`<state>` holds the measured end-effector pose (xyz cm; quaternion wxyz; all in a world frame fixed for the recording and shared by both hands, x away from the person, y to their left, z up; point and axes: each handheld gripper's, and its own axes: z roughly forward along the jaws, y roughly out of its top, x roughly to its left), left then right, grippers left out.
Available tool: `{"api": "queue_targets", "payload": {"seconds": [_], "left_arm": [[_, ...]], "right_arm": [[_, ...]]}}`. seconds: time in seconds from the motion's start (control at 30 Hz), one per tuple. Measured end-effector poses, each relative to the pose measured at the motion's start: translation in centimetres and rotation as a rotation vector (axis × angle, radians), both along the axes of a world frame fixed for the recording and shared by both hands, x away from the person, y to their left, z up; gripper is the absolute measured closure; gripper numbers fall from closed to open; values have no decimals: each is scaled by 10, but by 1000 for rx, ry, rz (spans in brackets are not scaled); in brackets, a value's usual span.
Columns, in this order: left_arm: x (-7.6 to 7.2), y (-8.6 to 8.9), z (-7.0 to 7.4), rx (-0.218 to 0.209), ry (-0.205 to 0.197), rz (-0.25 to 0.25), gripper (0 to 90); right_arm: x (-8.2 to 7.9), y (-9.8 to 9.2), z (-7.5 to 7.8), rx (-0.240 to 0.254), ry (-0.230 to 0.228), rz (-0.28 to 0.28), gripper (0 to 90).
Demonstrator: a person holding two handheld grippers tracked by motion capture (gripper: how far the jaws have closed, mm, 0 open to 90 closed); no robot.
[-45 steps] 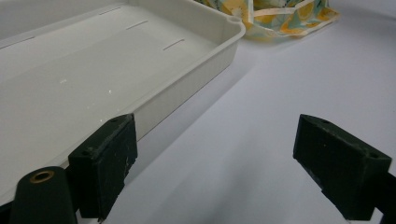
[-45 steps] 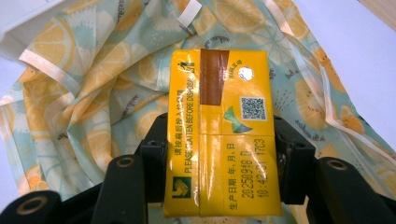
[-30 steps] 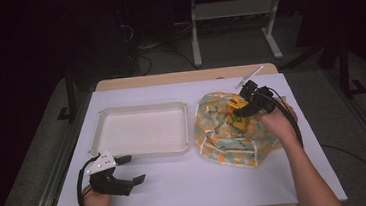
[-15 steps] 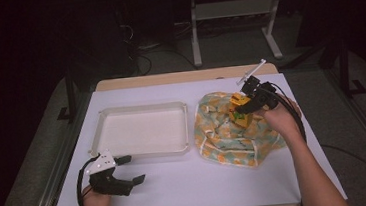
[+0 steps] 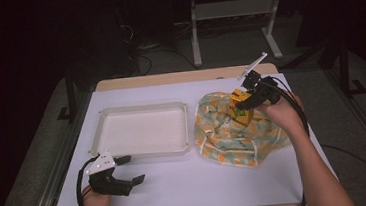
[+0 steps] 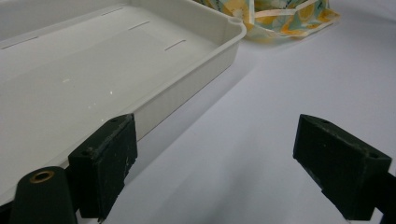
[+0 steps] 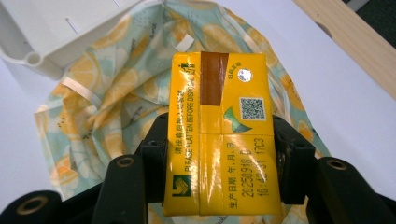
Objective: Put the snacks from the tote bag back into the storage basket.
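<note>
We are gripping a yellow carton (image 7: 222,135) in the right tongs (image 5: 240,104).
At right of frame we are holding it over the patterned bag (image 5: 224,134); lower left, the left tongs (image 5: 130,170) are gaping wide, empty, beside the white tray (image 5: 141,109).

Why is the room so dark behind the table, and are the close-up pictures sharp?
High view: light falls on the white table, the background is nearly black. Right gripper view: the yellow carton is sharp, with glossy glare. Left gripper view: the tray looks softly lit, the near tongs slightly blurred.

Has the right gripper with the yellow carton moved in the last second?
Yes. The right gripper, shut on the yellow carton, has lifted it up off the patterned bag, shifting slightly toward the table's far edge in the high view.
</note>
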<state>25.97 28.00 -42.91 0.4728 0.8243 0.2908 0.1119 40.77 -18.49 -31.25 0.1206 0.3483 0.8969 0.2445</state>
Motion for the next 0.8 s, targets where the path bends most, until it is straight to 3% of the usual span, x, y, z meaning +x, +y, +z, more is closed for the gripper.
{"api": "queue_targets", "payload": {"seconds": [0.27,0.43,0.8], "left_arm": [[0,1,0,3,-6,-1,135],[0,1,0,3,-6,-1,135],[0,2,0,1,-8,1,135]], "right_arm": [[-3,7,14,25,3,38,488],[-6,14,19,8,-6,67,488],[-10,28,26,26,-15,132,488]]}}
